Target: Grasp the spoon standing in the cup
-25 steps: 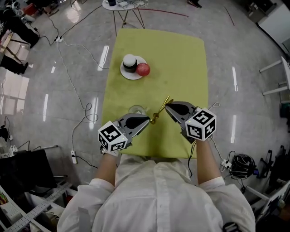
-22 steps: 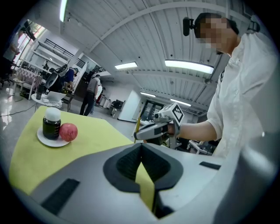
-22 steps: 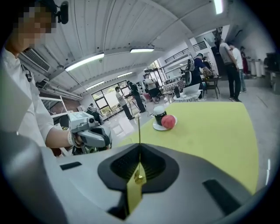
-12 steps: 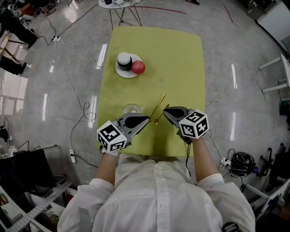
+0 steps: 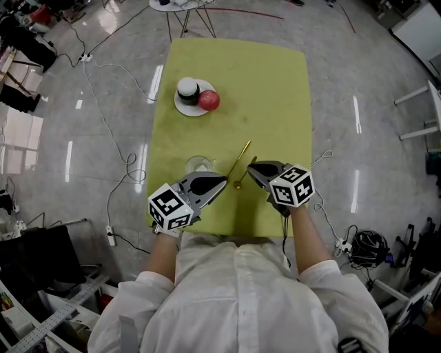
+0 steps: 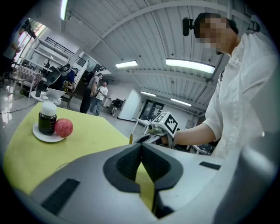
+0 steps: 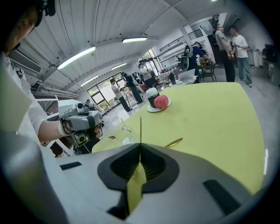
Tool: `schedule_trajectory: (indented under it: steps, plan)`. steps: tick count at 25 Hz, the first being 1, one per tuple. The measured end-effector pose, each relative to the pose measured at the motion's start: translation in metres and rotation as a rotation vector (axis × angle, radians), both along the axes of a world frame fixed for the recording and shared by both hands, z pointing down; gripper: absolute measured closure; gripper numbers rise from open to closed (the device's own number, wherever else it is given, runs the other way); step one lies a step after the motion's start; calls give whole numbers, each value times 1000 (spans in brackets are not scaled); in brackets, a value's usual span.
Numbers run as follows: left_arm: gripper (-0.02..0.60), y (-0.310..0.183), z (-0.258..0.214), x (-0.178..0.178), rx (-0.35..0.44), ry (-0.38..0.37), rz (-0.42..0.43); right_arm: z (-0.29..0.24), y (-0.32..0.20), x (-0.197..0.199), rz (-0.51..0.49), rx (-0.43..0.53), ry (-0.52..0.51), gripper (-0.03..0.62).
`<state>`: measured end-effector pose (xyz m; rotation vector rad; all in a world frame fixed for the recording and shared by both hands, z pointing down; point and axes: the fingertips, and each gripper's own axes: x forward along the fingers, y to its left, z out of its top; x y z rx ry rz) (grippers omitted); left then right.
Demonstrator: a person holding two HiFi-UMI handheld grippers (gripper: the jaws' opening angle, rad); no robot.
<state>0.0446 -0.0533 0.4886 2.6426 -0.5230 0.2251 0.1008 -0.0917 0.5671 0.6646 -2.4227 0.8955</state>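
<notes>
A clear glass cup [image 5: 198, 165] stands on the yellow-green table [image 5: 275, 89] near me, with no spoon in it. The thin gold spoon [image 5: 242, 163] is out of the cup, just right of it. My right gripper [image 5: 251, 167] is shut on the spoon. In the right gripper view its handle [image 7: 140, 129] rises as a thin line from the closed jaws [image 7: 140, 151], with the cup [image 7: 126, 132] beyond. A gold sliver [image 7: 173, 142] shows low over the cloth; I cannot tell what it is. My left gripper [image 5: 222, 180] is shut and empty beside the cup.
A white plate [image 5: 185, 107] at the far left of the table carries a dark jar with a white lid [image 5: 187, 89] and a red apple [image 5: 209, 101]. Cables lie on the floor at the left. A small round table [image 5: 186, 5] stands beyond the far edge.
My right gripper has drawn slightly back toward me with the spoon, and the spoon's line looks longer and straighter. The left gripper has stayed put.
</notes>
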Motion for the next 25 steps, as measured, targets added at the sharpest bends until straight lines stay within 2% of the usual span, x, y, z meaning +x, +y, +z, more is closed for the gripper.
schedule_trajectory:
  steps: [10,17,18,20,25]
  plan:
    - [577,3,1,3,0,-1,10,6,-3,6,-18,52,119,582]
    - [577,4,0,5,2,0,17,16,-6,16,5,23,184,572]
    - [577,4,1,5,1,0,17,19,-8,19,12,17,202,563]
    - [577,4,2,5,1,-2,18,23,-10,24,22,8,236,502]
    - [577,4,1,6,3,-2,17,26,-12,32,43,-12,275,499]
